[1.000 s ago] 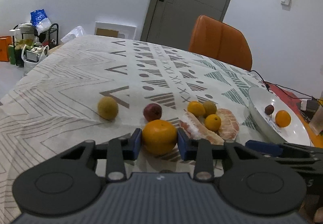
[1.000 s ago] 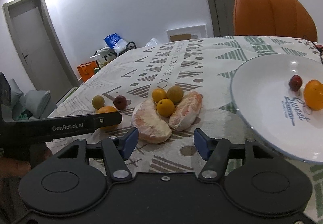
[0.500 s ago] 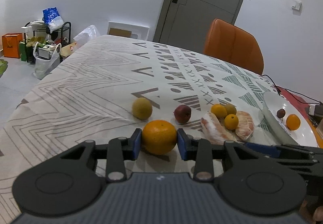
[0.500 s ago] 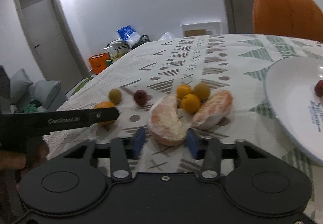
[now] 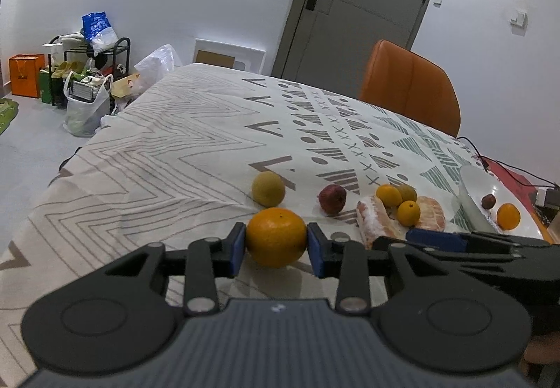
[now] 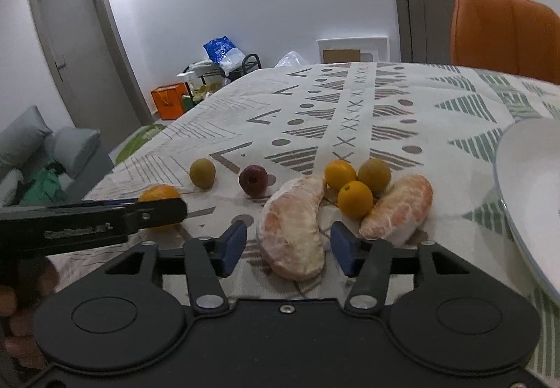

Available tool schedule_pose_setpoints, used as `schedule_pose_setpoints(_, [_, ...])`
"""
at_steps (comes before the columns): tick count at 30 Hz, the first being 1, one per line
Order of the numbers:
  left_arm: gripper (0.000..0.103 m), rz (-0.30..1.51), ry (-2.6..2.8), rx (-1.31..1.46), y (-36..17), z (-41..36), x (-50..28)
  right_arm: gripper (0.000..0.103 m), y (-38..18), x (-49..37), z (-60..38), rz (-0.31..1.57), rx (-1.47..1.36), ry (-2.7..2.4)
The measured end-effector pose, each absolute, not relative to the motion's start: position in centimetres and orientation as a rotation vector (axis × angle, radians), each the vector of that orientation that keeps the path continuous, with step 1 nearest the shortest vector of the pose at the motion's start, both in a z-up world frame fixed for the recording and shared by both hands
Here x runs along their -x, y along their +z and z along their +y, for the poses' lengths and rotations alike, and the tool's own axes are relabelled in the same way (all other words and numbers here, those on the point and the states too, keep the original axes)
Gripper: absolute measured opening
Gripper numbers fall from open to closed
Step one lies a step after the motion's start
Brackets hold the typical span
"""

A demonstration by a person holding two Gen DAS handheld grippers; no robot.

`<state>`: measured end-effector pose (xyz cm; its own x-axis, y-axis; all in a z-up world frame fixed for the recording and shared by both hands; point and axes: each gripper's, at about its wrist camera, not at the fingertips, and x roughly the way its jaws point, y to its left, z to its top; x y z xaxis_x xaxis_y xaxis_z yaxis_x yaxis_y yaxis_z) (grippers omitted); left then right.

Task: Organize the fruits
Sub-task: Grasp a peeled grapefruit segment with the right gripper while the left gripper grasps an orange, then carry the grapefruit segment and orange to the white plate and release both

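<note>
Left wrist view: the left tongs (image 5: pixel 276 244) grip a large orange (image 5: pixel 276 237) over the patterned bench (image 5: pixel 168 157). The white plate (image 5: pixel 470 202) at right is partly hidden by the right tongs' arm; the bench's left edge has open floor beyond.

Right wrist view: the right tongs (image 6: pixel 288 249), jaws just reopened, straddle a peeled pomelo segment (image 6: pixel 294 227) without pressing it. The plate is cut off at right.

Glossy plate (image 6: pixel 525 178), matt cloth tablecloth (image 5: pixel 175 150)
</note>
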<state>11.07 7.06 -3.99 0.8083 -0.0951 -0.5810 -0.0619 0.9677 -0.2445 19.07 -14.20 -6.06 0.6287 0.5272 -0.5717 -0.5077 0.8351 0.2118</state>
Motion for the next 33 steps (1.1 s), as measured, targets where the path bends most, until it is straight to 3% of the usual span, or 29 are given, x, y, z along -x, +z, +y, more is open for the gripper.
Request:
schedule_pose_setpoints(4, [0.036,0.636,-0.006,0.262,-4.1,7.6,-11.0,0.056,-6.2,-19.1,-13.2,0.648,0.012,0.578])
schedule_pose_setpoints(5, [0.036,0.639,-0.004,0.260,-4.1,7.7,-11.1,0.051,-6.2,-19.0,-13.0,0.644,0.025,0.573])
schedule_pose_setpoints(6, [0.036,0.641,-0.002,0.258,-4.1,7.7,-11.1,0.039,-6.2,-18.9,-12.9,0.641,0.036,0.571])
schedule_pose_setpoints(33, [0.036,0.561,-0.084,0.184,-0.6,0.9,-10.7,0.037,-2.3,-15.9,-20.9,0.518,-0.119,0.550])
